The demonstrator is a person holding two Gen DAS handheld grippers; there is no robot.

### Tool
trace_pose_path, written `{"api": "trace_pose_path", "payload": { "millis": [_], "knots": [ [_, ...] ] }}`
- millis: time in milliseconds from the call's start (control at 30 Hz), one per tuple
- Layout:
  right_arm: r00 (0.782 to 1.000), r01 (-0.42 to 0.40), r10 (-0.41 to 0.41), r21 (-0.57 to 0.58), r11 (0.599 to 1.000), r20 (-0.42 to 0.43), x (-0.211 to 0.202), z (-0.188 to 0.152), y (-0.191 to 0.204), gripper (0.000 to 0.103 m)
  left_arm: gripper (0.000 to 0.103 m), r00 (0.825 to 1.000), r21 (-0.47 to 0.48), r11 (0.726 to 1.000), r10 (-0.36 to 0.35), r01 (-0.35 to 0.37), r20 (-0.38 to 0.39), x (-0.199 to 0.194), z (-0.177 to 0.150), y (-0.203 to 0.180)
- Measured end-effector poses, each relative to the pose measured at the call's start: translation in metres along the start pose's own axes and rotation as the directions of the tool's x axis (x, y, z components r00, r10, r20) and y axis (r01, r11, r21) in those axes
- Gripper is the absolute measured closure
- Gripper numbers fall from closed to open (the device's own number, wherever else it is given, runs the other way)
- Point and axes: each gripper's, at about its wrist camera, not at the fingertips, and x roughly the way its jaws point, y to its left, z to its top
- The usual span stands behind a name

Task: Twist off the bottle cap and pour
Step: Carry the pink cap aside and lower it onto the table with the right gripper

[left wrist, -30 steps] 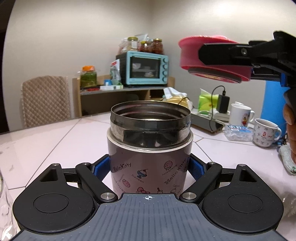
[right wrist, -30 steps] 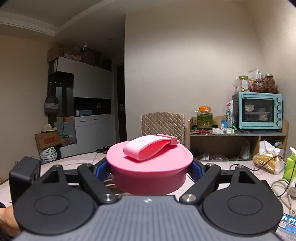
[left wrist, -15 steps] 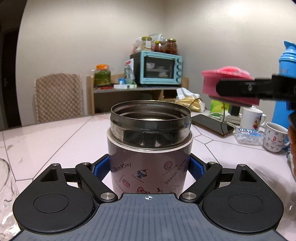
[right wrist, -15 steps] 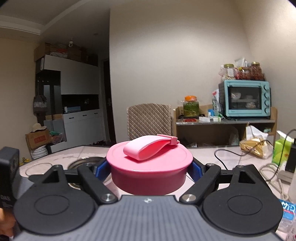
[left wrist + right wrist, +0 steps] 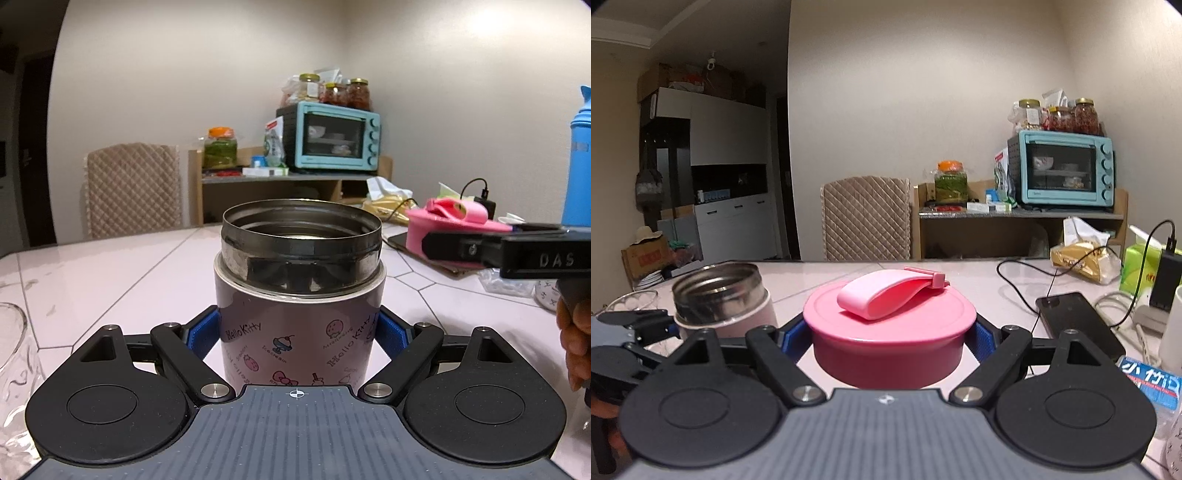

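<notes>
Jar (image 5: 300, 321) uncapped, steel mouth bare, upright

Two grippers: the left gripper (image 5: 299, 339) and the right gripper (image 5: 888, 339). One open flask (image 5: 300, 295). One pink lid (image 5: 888, 325). One glass (image 5: 13, 373). One phone (image 5: 1078, 325). One toaster oven (image 5: 1062, 170) with three jars (image 5: 1058, 115) on top. One green jar (image 5: 950, 181). One blue bottle (image 5: 578, 162). One chair (image 5: 866, 218).

Pink lid (image 5: 886, 325) lower, nearer table (image 5: 1004, 295)
</notes>
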Motion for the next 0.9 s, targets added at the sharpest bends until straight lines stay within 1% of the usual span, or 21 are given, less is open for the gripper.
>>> {"api": "trace_pose_path", "payload": {
  "millis": [267,600,900],
  "knots": [
    [0.999,0.006,-0.006,0.004,1.0,-0.044,0.004,-0.009,0.0,0.018,0.013,1.0,-0.009,1.0,0.025,-0.025,-0.001,-0.001,0.0,-0.004],
    [0.997,0.02,-0.02,0.0,1.0,-0.075,0.004,-0.014,0.001,0.018,0.013,0.999,-0.016,0.999,0.032,-0.032,0.012,-0.001,-0.001,-0.006],
    [0.992,0.025,-0.025,-0.005,1.0,-0.121,0.016,-0.021,-0.003,0.018,0.013,0.999,-0.018,0.999,0.037,-0.036,0.012,0.002,-0.001,-0.007]
  ]
}}
